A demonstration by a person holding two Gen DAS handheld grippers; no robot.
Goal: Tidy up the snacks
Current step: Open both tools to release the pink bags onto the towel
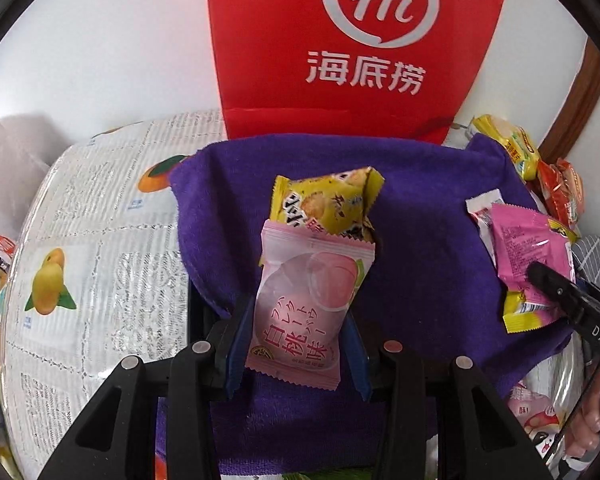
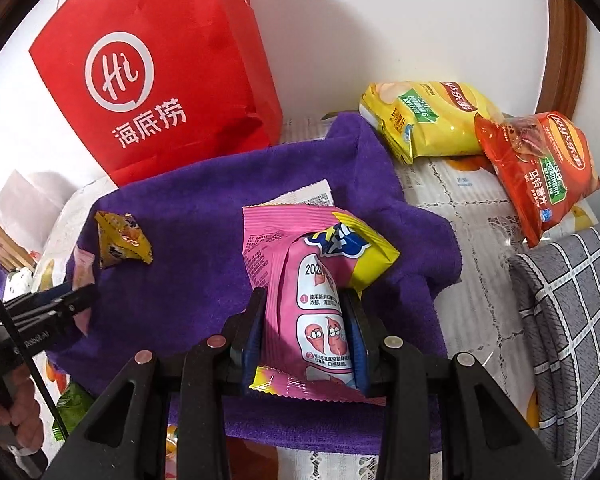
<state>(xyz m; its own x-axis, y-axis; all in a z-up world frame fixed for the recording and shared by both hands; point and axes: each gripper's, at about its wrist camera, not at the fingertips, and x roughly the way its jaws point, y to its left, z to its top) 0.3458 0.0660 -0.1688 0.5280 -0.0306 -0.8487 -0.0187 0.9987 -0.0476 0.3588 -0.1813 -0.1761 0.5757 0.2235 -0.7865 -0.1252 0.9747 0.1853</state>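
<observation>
Left gripper (image 1: 296, 344) fingers closing on pale pink peach snack packet (image 1: 306, 304), holding it over purple towel (image 1: 420, 248), packet's top overlapping yellow snack packet (image 1: 320, 204). Right gripper (image 2: 306, 344) fingers clamping pink-and-yellow snack packet (image 2: 312, 280) above same towel. Red paper bag (image 2: 156, 76) standing behind towel. Yellow chip bag (image 2: 428, 120) and orange chip bag (image 2: 540, 172) lying on surface, right of towel.
</observation>
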